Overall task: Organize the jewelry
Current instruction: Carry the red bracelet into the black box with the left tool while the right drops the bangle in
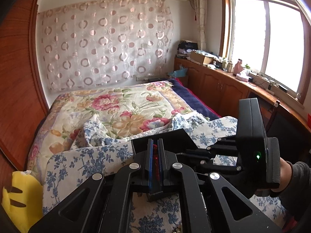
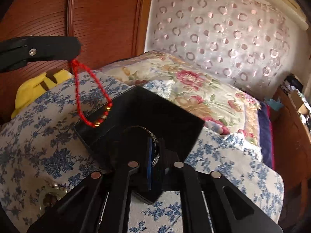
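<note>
My left gripper [image 1: 155, 145] is shut on a red braided string bracelet [image 1: 155, 148]; only a red sliver shows between its blue pads. In the right wrist view the left gripper [image 2: 74, 55] reaches in from the left, and the bracelet [image 2: 88, 89] hangs from it as a loop with gold beads, its low end over the rim of an open black box [image 2: 136, 112]. My right gripper [image 2: 154, 149] is shut on a dark-banded bracelet with sparkly stones [image 2: 155, 155], held over the box. The box also shows in the left wrist view [image 1: 165, 137].
The box sits on a blue-flowered white cloth [image 2: 38, 136] spread over a bed with a floral quilt [image 1: 120, 104]. A yellow plush toy [image 1: 21, 198] lies at the left. More beaded jewelry [image 2: 50, 194] lies on the cloth. A wooden headboard [image 2: 97, 15] and a window-side cabinet [image 1: 223, 85] border the bed.
</note>
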`<action>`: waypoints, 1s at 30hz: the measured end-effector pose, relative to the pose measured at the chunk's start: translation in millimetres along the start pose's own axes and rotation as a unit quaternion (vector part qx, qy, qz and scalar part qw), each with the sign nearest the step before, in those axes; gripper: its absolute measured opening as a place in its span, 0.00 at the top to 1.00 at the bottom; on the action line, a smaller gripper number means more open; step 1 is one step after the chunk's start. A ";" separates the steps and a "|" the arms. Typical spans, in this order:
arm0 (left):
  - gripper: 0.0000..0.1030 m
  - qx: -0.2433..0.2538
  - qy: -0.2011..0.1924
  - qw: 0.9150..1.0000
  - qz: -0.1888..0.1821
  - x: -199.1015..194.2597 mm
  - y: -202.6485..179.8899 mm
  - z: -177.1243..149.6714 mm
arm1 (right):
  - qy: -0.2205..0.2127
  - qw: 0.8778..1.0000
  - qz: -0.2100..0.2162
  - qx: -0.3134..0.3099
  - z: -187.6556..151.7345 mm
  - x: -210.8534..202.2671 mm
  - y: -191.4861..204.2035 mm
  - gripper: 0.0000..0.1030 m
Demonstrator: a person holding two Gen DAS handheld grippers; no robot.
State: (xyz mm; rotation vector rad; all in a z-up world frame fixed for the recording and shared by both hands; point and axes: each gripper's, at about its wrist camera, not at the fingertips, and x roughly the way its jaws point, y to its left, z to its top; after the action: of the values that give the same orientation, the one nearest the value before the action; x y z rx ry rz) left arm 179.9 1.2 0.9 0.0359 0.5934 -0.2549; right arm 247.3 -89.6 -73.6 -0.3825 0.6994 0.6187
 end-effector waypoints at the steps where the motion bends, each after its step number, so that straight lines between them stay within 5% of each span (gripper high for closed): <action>1: 0.96 0.001 0.001 1.000 -0.001 2.5 0.2 0.1 | -0.003 1.000 0.001 0.001 -0.7 -1.4 -0.8 0.90; 20: 0.96 0.013 0.030 0.999 -0.024 61.1 -14.9 8.5 | -0.022 0.998 -0.031 0.041 -29.2 -35.4 -33.9 0.90; 24: 0.85 0.001 0.058 0.998 -0.013 80.4 -4.7 0.2 | -0.023 0.998 -0.034 0.047 -34.9 -39.3 -36.4 0.90; 30: 0.81 -0.005 0.056 0.998 -0.005 65.6 1.2 -9.7 | -0.031 0.997 -0.037 0.055 -43.4 -54.9 -32.5 0.90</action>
State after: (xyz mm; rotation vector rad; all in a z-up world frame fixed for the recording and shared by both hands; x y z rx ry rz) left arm 227.3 -11.6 -43.8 0.0391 0.7071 -0.2601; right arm 214.4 -158.5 -62.2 -0.2850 0.6534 0.5182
